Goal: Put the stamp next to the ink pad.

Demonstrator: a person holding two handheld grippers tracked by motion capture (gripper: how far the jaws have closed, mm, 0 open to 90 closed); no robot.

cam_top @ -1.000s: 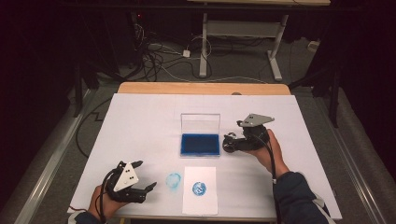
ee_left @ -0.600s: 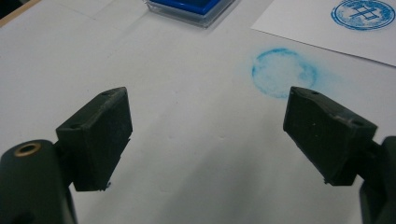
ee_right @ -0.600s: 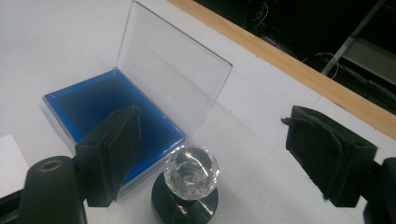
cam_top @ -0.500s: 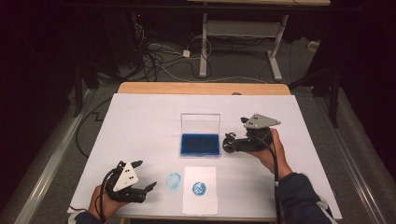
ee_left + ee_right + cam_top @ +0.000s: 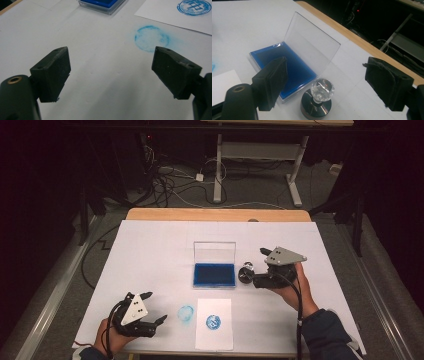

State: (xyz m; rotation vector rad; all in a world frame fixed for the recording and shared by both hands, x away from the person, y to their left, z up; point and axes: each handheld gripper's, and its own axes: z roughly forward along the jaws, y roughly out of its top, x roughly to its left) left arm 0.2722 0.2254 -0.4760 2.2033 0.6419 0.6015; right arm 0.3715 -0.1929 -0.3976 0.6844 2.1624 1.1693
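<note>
A stamp with a clear faceted knob (image 5: 321,90) and a dark round base stands upright on the white table, right beside the blue ink pad (image 5: 287,71), whose clear lid (image 5: 312,47) is raised. My right gripper (image 5: 327,75) is open; its jaws have just been opening, and the stamp stands low between them without touching either pad. From above, the stamp (image 5: 246,272) sits between the ink pad (image 5: 214,275) and my right gripper (image 5: 256,268). My left gripper (image 5: 154,308) rests open and empty at the front left, and its own view (image 5: 110,72) shows bare table between the jaws.
A white paper (image 5: 214,324) with a round blue print (image 5: 214,322) lies at the front middle. A faint blue ring smudge (image 5: 186,312) marks the table beside it, just ahead of the left jaws (image 5: 151,38). The table's wooden far edge (image 5: 215,214) borders a dark, cable-strewn floor.
My right gripper has let go of the stamp and drawn back to the right and slightly up, leaving the stamp standing by the ink pad. The left gripper has stayed put.
</note>
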